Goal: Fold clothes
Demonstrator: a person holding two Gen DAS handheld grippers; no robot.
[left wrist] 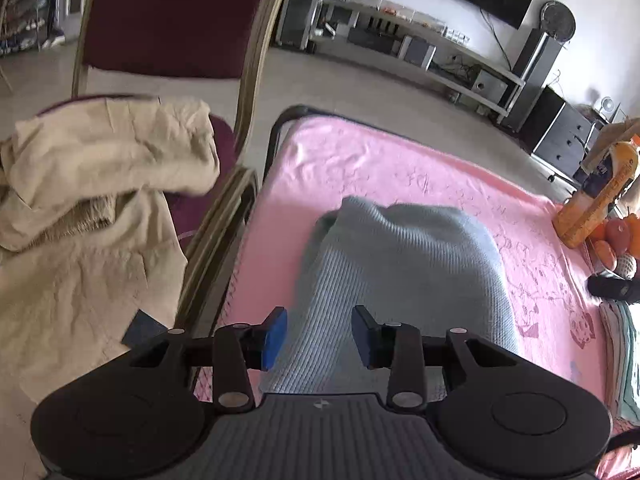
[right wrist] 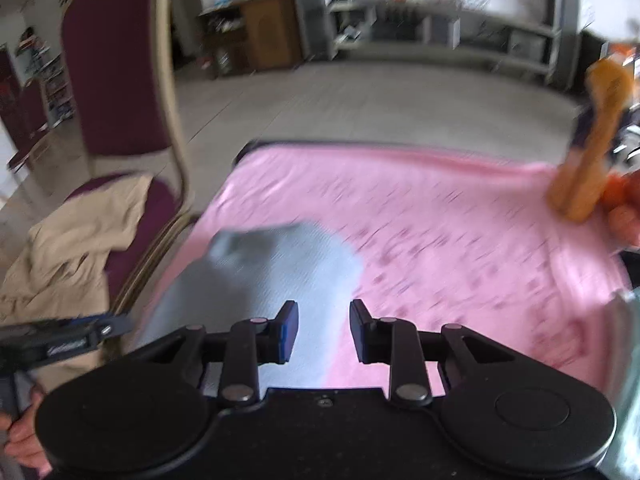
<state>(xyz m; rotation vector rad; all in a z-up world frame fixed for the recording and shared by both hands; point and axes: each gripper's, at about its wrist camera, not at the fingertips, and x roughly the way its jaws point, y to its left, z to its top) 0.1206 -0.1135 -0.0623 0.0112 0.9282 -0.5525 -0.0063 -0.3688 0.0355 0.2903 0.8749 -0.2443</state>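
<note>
A light blue knitted garment (left wrist: 404,276) lies bunched on the pink blanket (left wrist: 400,164) of the table. My left gripper (left wrist: 320,334) hovers over its near end, open, with nothing between the blue pads. The right wrist view is blurred; there the same blue garment (right wrist: 272,268) lies left of centre on the pink blanket (right wrist: 460,232). My right gripper (right wrist: 324,330) is open above the garment's right edge, empty. The other gripper's body (right wrist: 60,340) shows at the left edge, held by a hand (right wrist: 20,436).
A maroon chair (left wrist: 172,16) stands left of the table with a cream garment (left wrist: 92,184) heaped on its seat. An orange bottle (left wrist: 600,196) and oranges (left wrist: 616,236) sit at the table's right edge, beside a dark object (left wrist: 612,286). A TV stand lies beyond.
</note>
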